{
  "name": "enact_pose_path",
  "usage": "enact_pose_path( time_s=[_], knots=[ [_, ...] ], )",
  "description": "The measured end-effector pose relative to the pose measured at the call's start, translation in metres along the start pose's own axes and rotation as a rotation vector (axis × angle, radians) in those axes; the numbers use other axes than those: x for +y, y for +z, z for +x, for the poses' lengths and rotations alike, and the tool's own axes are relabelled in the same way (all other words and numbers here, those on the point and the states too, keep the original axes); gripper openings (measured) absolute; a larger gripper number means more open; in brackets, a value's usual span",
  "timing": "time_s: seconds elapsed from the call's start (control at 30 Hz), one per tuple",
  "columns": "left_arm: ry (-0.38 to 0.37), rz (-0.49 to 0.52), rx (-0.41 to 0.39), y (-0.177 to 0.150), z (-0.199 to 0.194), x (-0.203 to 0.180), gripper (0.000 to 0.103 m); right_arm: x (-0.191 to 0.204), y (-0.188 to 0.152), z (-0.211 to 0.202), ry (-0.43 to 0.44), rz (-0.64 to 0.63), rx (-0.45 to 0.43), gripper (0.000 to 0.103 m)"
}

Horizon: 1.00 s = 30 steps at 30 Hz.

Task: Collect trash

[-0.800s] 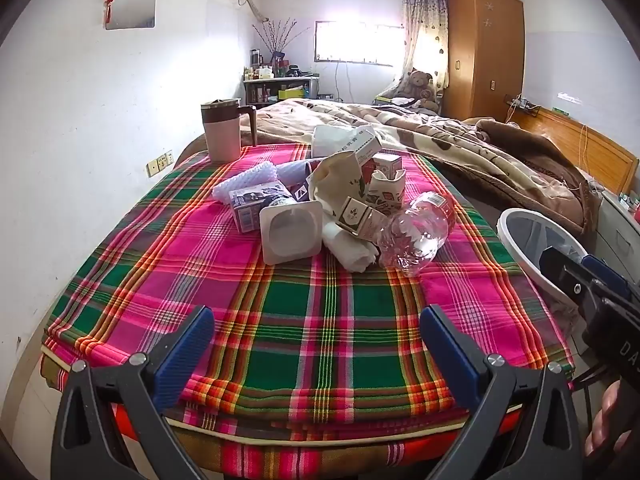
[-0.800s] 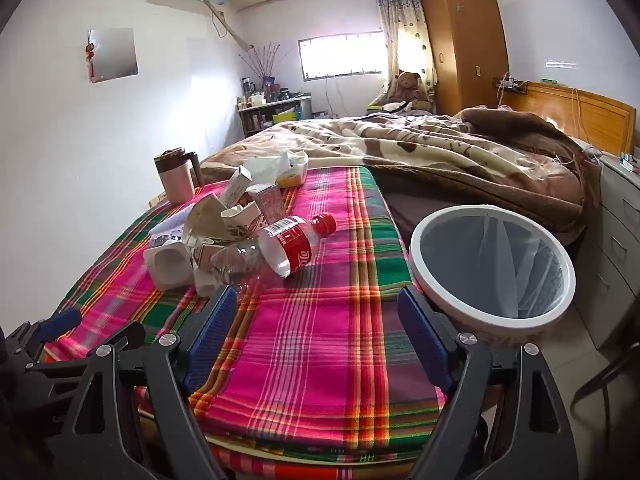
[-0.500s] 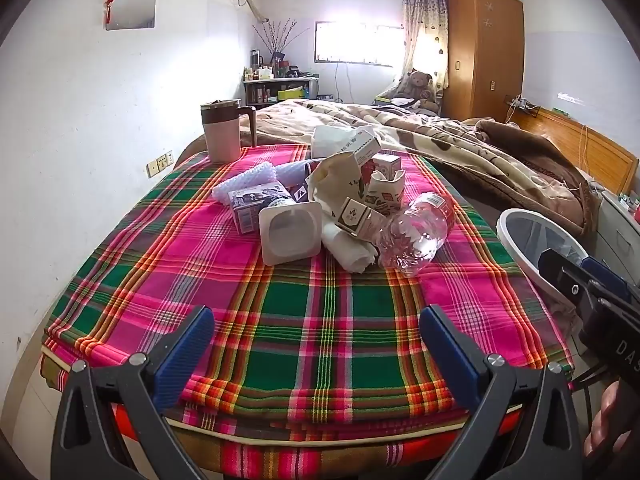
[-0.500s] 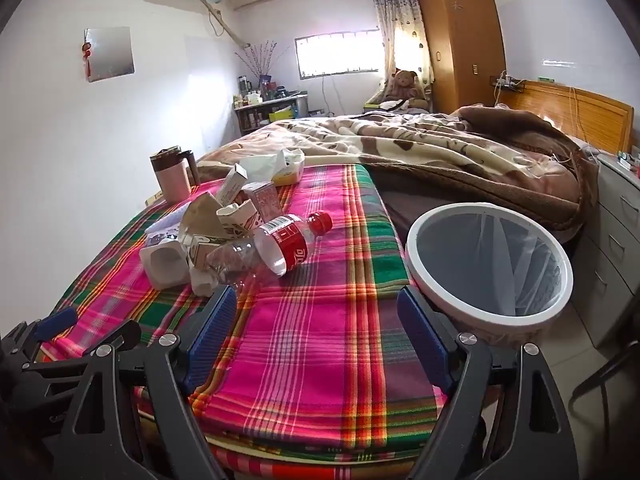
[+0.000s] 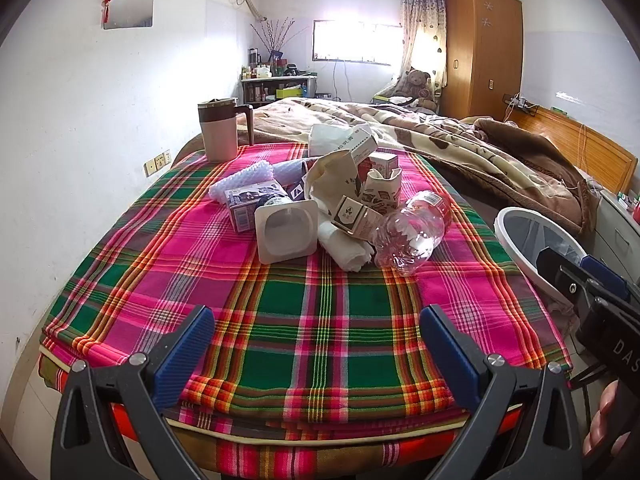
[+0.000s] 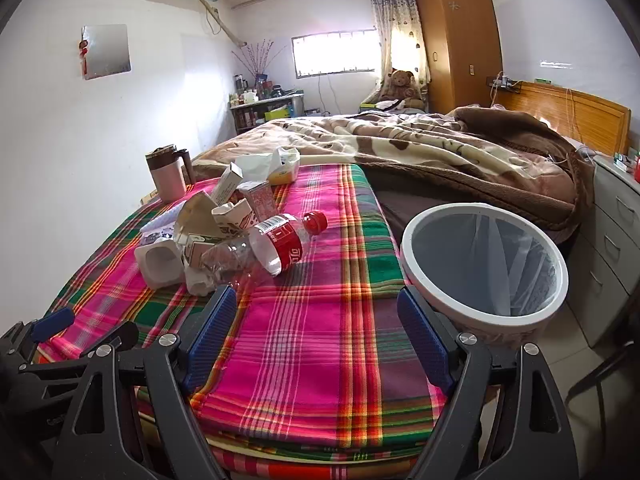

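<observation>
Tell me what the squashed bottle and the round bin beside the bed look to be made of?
Squashed bottle: clear thin plastic, judging by its see-through, crumpled walls, with a glossy red label and red cap. Round bin: probably matte white plastic at the rim, with a translucent liner inside.

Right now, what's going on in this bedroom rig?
A person holds two grippers over a plaid-covered table, about to collect trash. The left gripper and right gripper both stand open and empty, short of the trash pile: a clear plastic bottle, a white square cup, small cartons and crumpled paper. The white bin sits beside the table on the right; nothing shows in it. Nothing has been picked up yet.
</observation>
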State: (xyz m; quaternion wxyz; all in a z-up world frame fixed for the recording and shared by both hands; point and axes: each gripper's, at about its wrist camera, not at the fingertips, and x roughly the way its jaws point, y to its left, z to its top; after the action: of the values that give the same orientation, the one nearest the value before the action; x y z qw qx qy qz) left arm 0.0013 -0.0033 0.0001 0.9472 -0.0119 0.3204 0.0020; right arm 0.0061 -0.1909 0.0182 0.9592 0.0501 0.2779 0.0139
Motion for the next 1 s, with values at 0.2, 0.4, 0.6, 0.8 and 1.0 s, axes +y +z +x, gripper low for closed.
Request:
enact_pose_path(
  time_s=[0.2,0.4,0.6,0.8,1.0],
  knots=[
    [-0.001,-0.002,0.0,-0.0001,-0.0004,-0.0007,0.103,-0.0004,-0.0009,-0.0008,-0.006,-0.003,0.001,0.084],
    [-0.004,-0.001,-0.003,-0.0011,-0.0021,-0.0012,0.103,-0.0011,-0.0012,-0.0025,-0.007,-0.005,-0.001,0.084],
    [-0.004,-0.002,-0.002,-0.001,-0.0024,-0.0016,0.103,0.0005,-0.0005,-0.0031,-0.015,-0.007,-0.001,0.084],
    [-0.004,-0.001,-0.002,-0.0008,-0.0022,-0.0019,0.103,0.0002,-0.0003,-0.0035,-0.015,-0.007,0.0,0.084],
    [-0.004,0.0,-0.002,-0.0007,-0.0022,-0.0014,0.103,0.0005,-0.0004,-0.0037,-0.015,-0.007,0.0,0.084]
  ],
)
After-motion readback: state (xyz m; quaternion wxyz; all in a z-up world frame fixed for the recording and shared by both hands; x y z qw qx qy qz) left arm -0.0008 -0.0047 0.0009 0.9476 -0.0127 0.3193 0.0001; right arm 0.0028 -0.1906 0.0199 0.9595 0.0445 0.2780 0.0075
